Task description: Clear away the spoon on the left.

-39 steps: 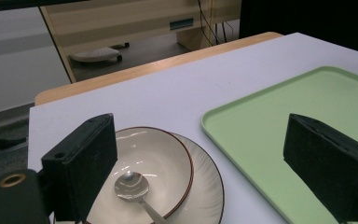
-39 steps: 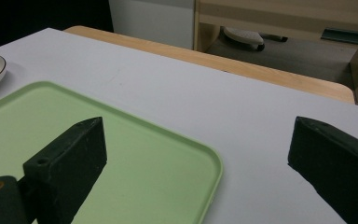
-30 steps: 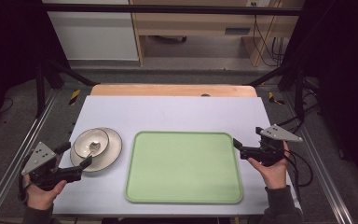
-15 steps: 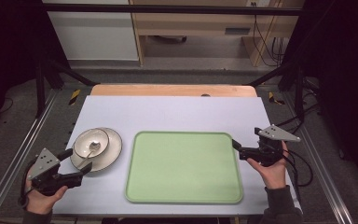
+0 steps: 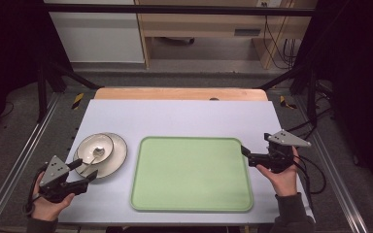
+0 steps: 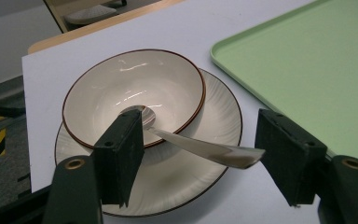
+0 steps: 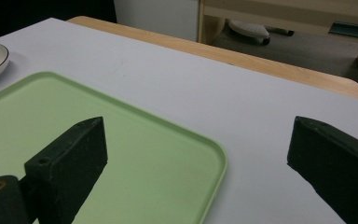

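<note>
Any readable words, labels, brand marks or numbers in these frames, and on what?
None can be read. The bowl, plate, spoon, green tray and left gripper carry no visible print. The yellow-black striped markers on the floor bear no text.

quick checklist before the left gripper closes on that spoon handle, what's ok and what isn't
1. Metal spoon handle lies between the left gripper jaws: ok.
2. Pads pressing on the handle: not ok; the jaws have just been closing, but a gap shows on both sides.
3. Spoon head rests in the cream brown-rimmed bowl: ok.
4. Bowl sits steady on the cream ribbed plate: ok.
5. Light green rectangular tray bare and ready to take things: ok.
6. Right gripper open at the tray's right edge, away from the dishes: ok.
</note>
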Tool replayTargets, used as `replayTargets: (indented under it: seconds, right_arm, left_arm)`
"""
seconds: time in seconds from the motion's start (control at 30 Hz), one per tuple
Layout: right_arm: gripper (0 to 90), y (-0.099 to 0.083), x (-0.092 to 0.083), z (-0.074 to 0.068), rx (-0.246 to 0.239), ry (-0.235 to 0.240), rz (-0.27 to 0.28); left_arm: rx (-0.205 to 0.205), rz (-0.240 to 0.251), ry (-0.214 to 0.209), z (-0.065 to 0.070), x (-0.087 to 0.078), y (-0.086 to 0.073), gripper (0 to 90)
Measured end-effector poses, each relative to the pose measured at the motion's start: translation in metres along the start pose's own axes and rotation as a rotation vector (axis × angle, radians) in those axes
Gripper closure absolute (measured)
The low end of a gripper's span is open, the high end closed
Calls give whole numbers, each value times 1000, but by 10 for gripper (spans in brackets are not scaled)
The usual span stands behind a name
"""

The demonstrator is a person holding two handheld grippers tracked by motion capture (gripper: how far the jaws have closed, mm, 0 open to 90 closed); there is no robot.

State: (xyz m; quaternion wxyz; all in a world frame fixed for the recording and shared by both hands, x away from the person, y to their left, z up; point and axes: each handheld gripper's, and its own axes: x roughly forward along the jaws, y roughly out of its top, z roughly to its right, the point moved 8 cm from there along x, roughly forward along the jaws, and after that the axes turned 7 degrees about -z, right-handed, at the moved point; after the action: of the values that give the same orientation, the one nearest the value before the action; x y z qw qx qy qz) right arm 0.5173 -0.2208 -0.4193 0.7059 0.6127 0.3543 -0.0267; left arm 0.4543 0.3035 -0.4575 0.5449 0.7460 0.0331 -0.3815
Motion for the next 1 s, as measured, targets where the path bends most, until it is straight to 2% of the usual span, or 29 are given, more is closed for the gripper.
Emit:
replayTargets:
  seconds: [0.2, 0.37, 0.57, 1.0]
  right_arm:
    - [51, -1, 2, -2, -3, 3, -8]
    - [50, -2, 4, -3, -8, 6, -19]
    - [51, -2, 4, -2, -9, 5, -20]
    - [51, -3, 5, -3, -7, 8, -25]
  left_arm:
    - [20, -8, 11, 0, 0, -2, 434]
    - [24, -13, 8, -1, -1, -4, 606]
    - [9, -11, 6, -2, -2, -4, 662]
    - [-11, -4, 43, -5, -5, -2, 785]
